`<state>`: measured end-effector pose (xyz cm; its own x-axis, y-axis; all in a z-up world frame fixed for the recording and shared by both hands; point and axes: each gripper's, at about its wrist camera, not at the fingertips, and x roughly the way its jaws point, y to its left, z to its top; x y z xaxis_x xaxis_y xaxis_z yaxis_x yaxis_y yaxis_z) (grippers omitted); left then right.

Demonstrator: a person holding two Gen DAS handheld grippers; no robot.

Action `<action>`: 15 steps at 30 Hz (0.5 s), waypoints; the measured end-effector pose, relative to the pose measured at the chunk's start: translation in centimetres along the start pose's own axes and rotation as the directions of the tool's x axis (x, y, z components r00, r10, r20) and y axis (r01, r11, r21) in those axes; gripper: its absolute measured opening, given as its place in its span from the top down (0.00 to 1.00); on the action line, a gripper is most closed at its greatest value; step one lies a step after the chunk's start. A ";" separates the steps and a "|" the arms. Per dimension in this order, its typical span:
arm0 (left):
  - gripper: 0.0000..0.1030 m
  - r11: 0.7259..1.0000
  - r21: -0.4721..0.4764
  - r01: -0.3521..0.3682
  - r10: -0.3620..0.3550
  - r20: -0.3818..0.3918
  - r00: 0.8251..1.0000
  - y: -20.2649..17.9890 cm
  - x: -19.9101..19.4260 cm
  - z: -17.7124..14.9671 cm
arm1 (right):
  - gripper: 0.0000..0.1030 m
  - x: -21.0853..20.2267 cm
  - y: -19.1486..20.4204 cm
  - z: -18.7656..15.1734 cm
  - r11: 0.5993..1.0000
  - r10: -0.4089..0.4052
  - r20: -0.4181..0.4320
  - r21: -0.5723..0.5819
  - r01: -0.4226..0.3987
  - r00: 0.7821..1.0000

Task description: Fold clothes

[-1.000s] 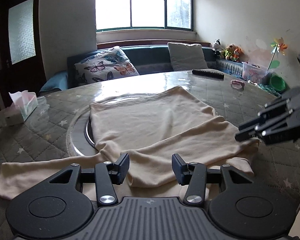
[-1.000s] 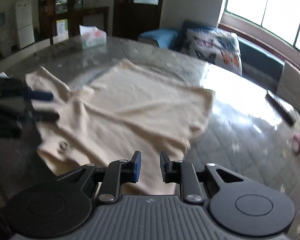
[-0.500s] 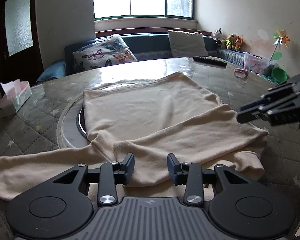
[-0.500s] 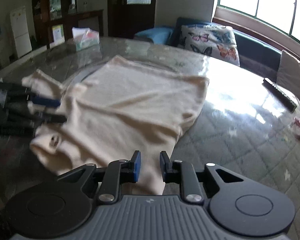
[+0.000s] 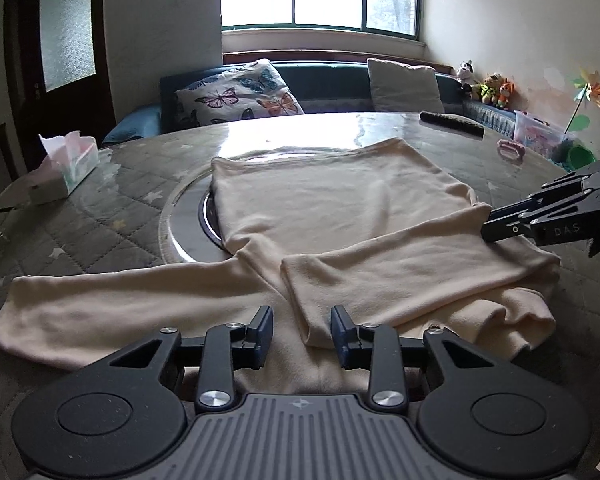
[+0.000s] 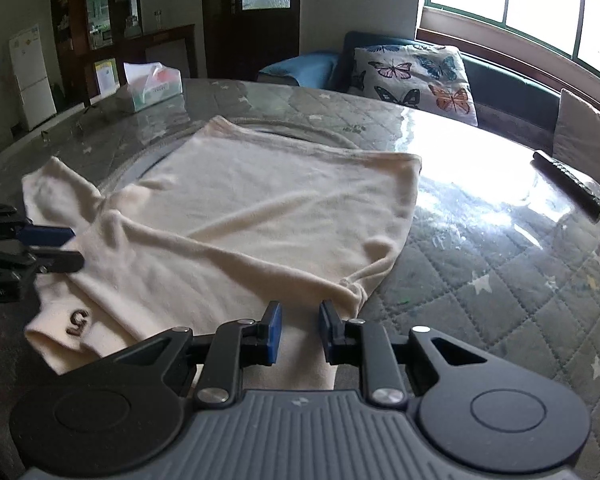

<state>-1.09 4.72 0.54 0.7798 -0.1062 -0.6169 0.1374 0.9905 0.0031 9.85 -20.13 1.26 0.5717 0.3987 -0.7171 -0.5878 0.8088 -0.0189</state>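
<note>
Tissue box [image 5: 66,164], butterfly cushion [image 5: 240,94], remote [image 5: 452,123]

shirt [image 5: 340,216] on table [image 5: 112,216] | tissue box [image 5: 66,162] left | remote [image 5: 452,122] behind

One shirt [image 5: 340,216], two cushions [image 5: 240,94], one tissue box [image 5: 66,162].

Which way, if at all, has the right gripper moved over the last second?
Yes, slightly: in the left wrist view the right gripper has crept inward over the edge of the cream shirt, toward its armpit notch.
</note>
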 end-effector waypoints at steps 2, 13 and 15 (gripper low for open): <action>0.64 1.000 -0.008 -0.005 0.005 0.005 1.000 0.4 -0.5 -0.1 | 0.81 -0.2 0.4 0.1 1.000 -0.005 0.006 -0.013 0.005 1.000; 0.58 0.984 -0.082 -0.158 0.161 0.022 0.987 5.0 -2.5 0.0 | 0.81 0.7 6.6 1.9 0.983 0.144 0.016 -0.116 -0.142 0.989; 0.56 0.976 -0.105 -0.191 0.194 0.016 0.981 6.3 -2.7 -0.1 | 0.81 1.2 7.8 2.1 0.977 0.173 0.011 -0.131 -0.170 0.985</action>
<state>-2.41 11.21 2.18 0.8012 0.0862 -0.5921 -0.0792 0.9961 0.0379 7.14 -12.39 1.75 0.4681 0.5371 -0.7017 -0.7463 0.6655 0.0117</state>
